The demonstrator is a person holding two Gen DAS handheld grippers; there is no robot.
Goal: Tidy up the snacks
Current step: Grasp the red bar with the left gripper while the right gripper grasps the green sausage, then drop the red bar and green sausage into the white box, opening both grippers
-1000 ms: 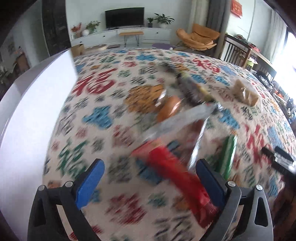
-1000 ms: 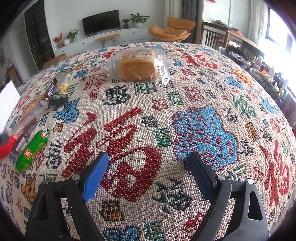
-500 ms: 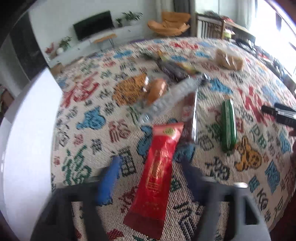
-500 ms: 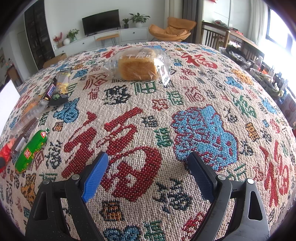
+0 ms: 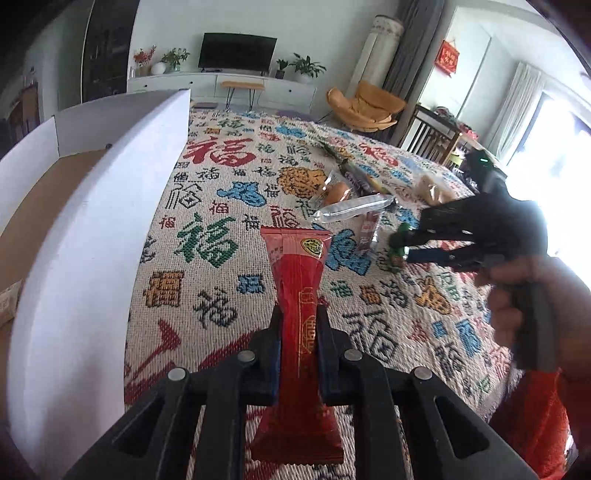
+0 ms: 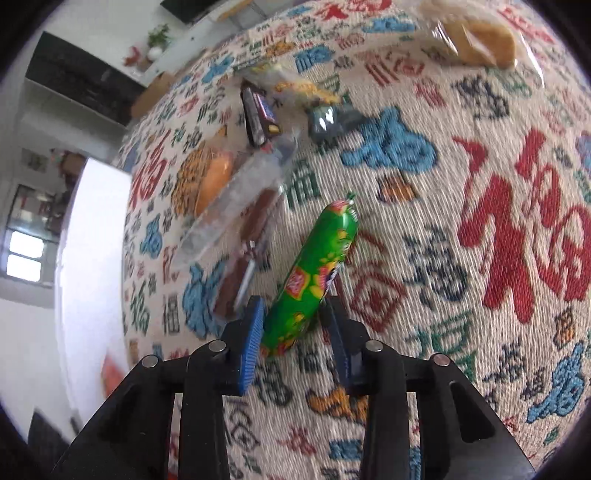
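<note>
Left gripper (image 5: 298, 334): jaws closed tight on the red snack packet (image 5: 300, 295), beside the white box (image 5: 85, 229).
Right gripper (image 6: 295, 325): jaws have just been closing around the green sausage (image 6: 314, 273); contact on both pads is unclear.
Done: no snack visibly in the box.
Left: wrapped bun (image 6: 214, 177), chocolate bar (image 6: 258, 110), bread bag (image 6: 476, 33) still lie on the tablecloth (image 6: 461, 332).

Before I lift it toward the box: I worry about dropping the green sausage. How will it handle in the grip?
The green sausage looks round and glossy, so it may slip or roll between the right gripper pads. It seems firm enough to stay straight. Gripped near one end, it could droop or swing.
</note>
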